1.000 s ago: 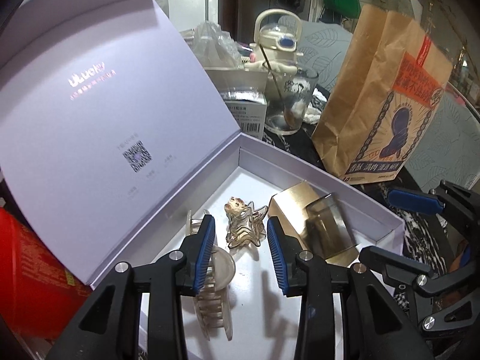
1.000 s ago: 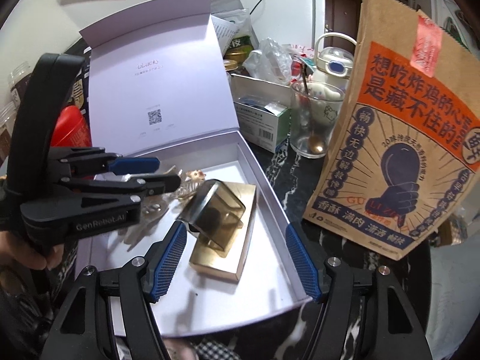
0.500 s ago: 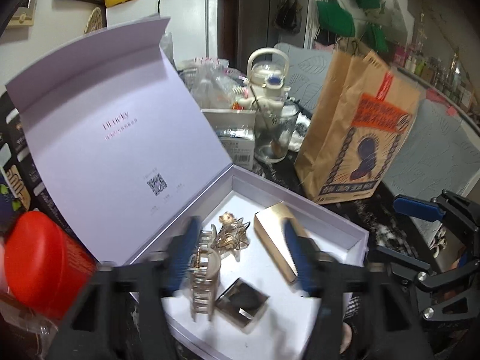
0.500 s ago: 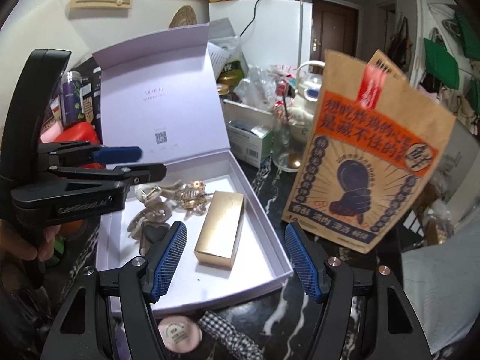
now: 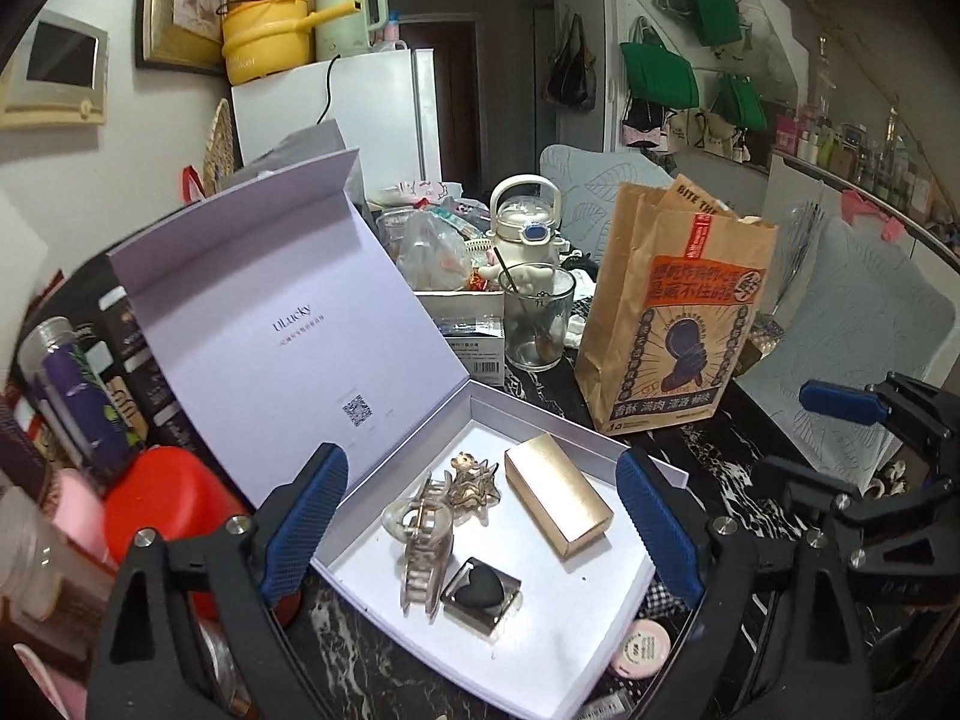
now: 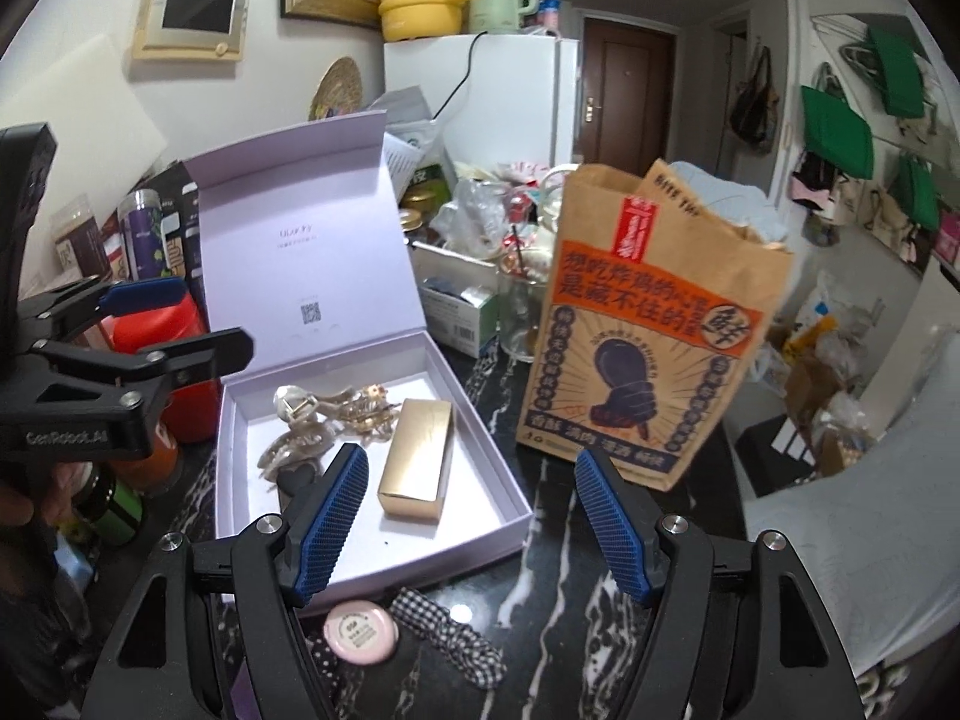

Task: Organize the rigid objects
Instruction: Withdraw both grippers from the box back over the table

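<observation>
Both my grippers hang above the desk (image 6: 540, 576), each with fingers spread wide and nothing between them: left gripper (image 5: 480, 531), right gripper (image 6: 471, 525). The landmark is the open lilac box (image 5: 558, 432), its lid (image 5: 282, 324) standing upright at the back.

Inside the box lie four rigid things:
- gold case (image 5: 558, 501), toward the side facing the paper bag (image 5: 672, 324);
- ornate clip (image 5: 474, 477), near the lid hinge, just beside the gold case;
- clear claw clip (image 5: 420, 537), touching the ornate clip on its lid side;
- square compact (image 5: 481, 594) with a dark heart, at the box's front, touching the claw clip's teeth.

Outside the box, just past its front wall, a pink round tin (image 6: 359, 631) rests on the desk beside a checkered cloth (image 6: 447, 639).

My judgement: the boxed items are placed, and I am between placements. The next move probably calls for lowering my right fingers over the pink tin, closing across its low rim, and lifting it clear of the front wall into the bare front corner of the box.
</observation>
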